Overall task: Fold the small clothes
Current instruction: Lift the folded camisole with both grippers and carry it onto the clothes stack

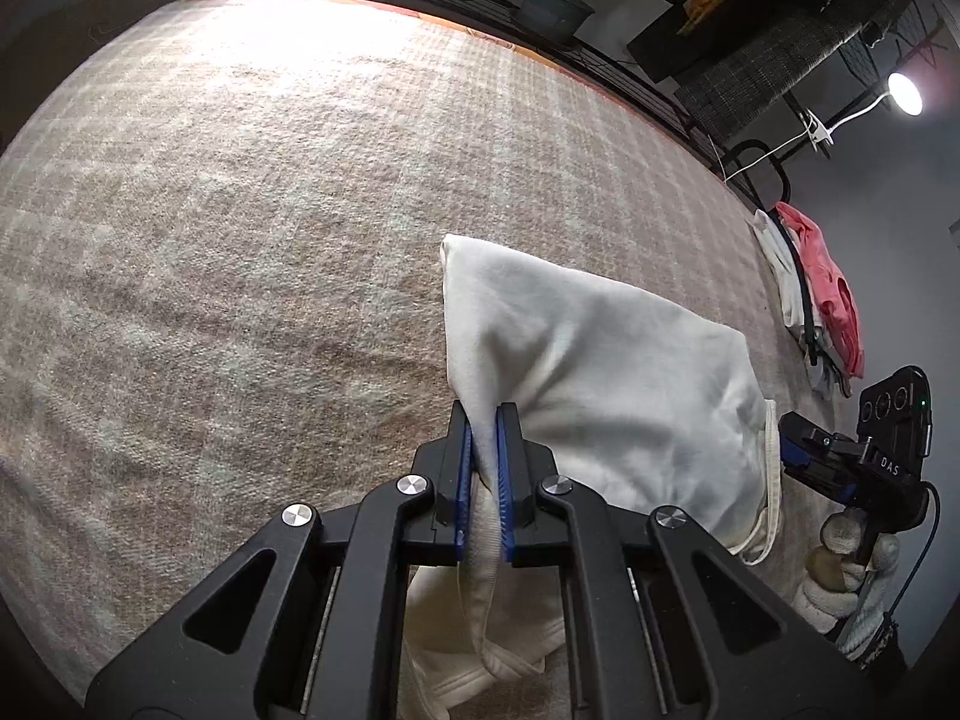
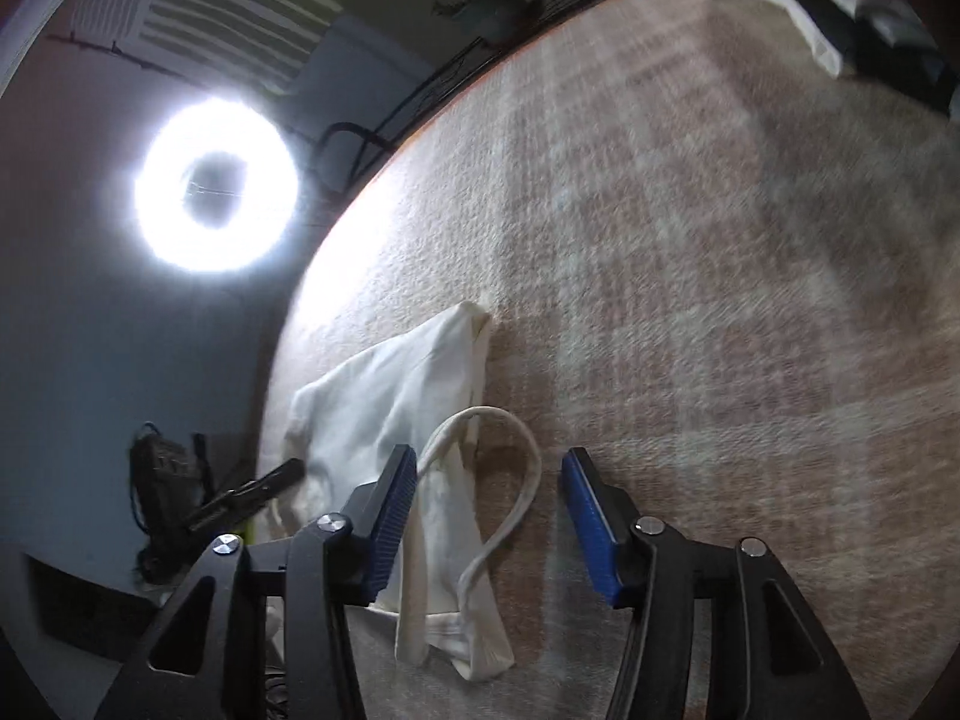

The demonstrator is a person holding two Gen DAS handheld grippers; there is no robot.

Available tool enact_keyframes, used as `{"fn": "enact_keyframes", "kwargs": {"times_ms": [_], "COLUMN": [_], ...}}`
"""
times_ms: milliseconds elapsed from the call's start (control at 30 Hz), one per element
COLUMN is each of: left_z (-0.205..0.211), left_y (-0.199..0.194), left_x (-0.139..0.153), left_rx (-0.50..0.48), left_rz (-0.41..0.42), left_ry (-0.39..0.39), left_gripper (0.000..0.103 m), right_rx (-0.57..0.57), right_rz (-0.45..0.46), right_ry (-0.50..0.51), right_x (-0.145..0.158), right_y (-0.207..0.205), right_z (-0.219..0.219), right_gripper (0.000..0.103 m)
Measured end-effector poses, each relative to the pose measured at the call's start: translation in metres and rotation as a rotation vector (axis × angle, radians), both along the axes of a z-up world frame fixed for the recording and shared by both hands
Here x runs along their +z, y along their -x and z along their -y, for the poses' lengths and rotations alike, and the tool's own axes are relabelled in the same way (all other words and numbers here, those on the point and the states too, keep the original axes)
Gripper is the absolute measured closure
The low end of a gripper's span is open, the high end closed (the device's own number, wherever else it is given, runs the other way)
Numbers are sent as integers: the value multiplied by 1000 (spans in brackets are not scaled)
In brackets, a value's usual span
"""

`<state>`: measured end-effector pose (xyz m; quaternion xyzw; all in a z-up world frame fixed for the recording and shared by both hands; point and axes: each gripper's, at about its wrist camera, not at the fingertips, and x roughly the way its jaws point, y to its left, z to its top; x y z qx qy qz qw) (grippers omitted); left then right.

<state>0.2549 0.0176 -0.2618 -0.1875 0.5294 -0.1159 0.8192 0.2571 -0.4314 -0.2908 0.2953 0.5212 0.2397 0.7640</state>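
The left gripper (image 1: 485, 450) is clamped on a fold of the cream garment (image 1: 600, 372), its blue pads pressed together with the cloth pinched between them. From that pinch the garment rises and drapes away forward and to the right, part of it lifted off the blanket (image 1: 240, 240) that covers the bed; its far corner touches down on the blanket ahead of the gripper, and a hemmed edge hangs below the jaws toward the camera.

The right gripper (image 2: 489, 501) holds nothing: its jaws stand wide apart, low over the same blanket (image 2: 720, 300). In its view the garment (image 2: 390, 396) lies ahead and mostly to the left, with a loop of the hem (image 2: 528, 480) curling into the gap between the open pads (whether it touches either pad cannot be told, and this view is motion-blurred).

The garment's long axis seems to run from the left gripper's pinch out toward the right gripper, so the free end is nearer the right one. The next move likely calls for the right gripper to close on that loose hem, giving two held points to carry the fold over.

A pile of other clothes (image 1: 822, 294), pink and white, waits at the far right edge of the bed.
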Motion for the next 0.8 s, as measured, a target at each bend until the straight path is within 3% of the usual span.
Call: {"fn": "enact_keyframes", "kwargs": {"times_ms": [67, 133, 167, 233, 333, 600, 800], "left_z": [1, 2, 1, 2, 4, 30, 58], "left_y": [-1, -3, -3, -3, 1, 18, 20], "left_x": [-1, -3, -3, -2, 7, 42, 53], "left_rx": [0, -3, -2, -1, -4, -59, -94], "left_rz": [-3, -4, -4, -2, 22, 121, 132], "left_ry": [2, -4, -4, -7, -15, -28, 25], "left_gripper": [97, 97, 97, 97, 97, 98, 98], "right_rx": [26, 53, 46, 51, 49, 92, 95], "right_rz": [-3, -17, 10, -21, 4, 149, 226], "right_ry": [-48, -68, -69, -78, -14, 163, 225], "right_x": [-4, -11, -10, -16, -9, 45, 81], "right_y": [-1, -4, -3, -5, 0, 17, 24], "right_z": [-6, -19, -23, -33, -46, -66, -57], "right_gripper": [65, 68, 74, 88, 96, 98, 98]}}
